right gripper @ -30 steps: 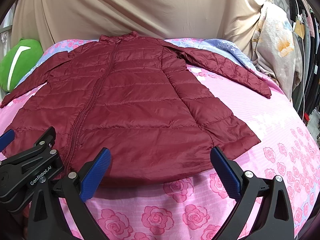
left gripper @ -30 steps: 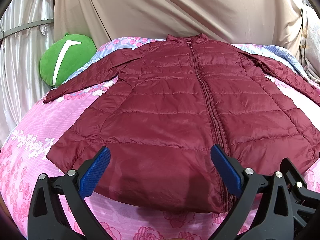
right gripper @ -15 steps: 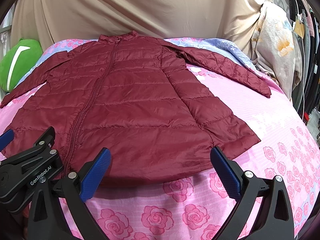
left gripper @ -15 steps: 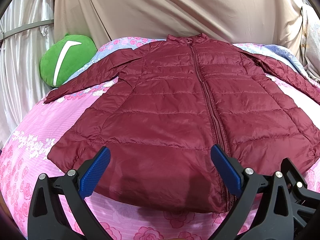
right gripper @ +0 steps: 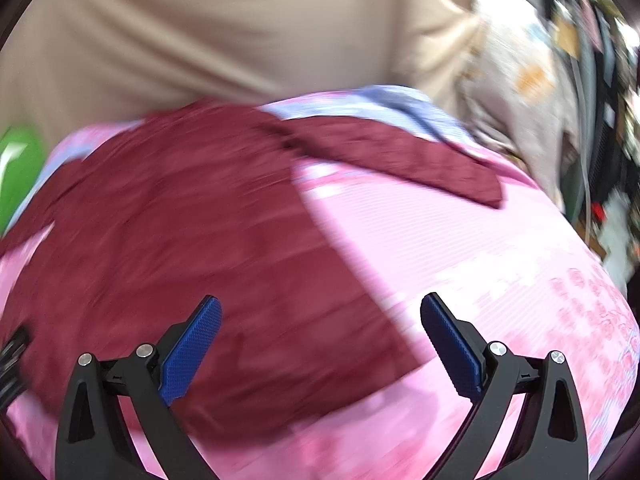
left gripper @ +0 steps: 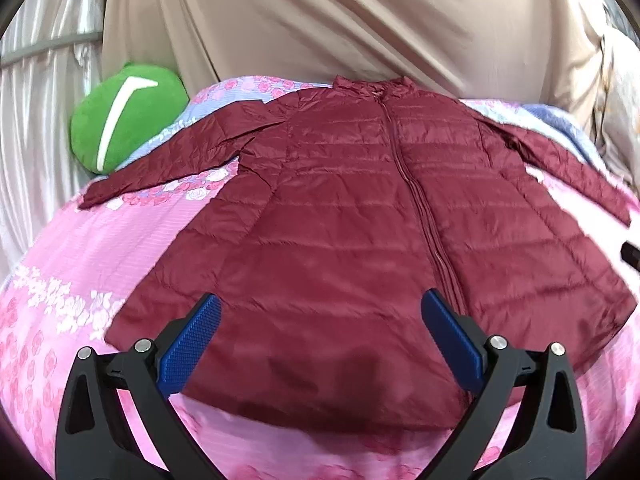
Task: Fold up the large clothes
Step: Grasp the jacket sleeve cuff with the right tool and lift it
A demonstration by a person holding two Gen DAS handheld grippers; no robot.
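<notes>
A maroon quilted jacket (left gripper: 360, 232) lies flat and zipped on the pink floral bed (left gripper: 100, 248), collar at the far end and both sleeves spread out. My left gripper (left gripper: 320, 320) hovers open over the jacket's near hem, left of the zipper, with nothing between its blue pads (left gripper: 192, 344). In the blurred right wrist view the jacket (right gripper: 180, 240) fills the left half and its right sleeve (right gripper: 400, 160) stretches toward the far right. My right gripper (right gripper: 320, 324) is open above the hem's right corner, holding nothing.
A green round cushion (left gripper: 124, 120) sits at the bed's far left corner. A beige sheet (left gripper: 320, 20) hangs behind the bed. Hanging clothes and clutter (right gripper: 580, 80) stand beyond the bed's right side. Bare pink bedding (right gripper: 500, 260) lies right of the jacket.
My right gripper has swung quickly rightward and forward, blurring its view, and it has left the left wrist view. The left gripper moved slightly forward. The jacket has not moved.
</notes>
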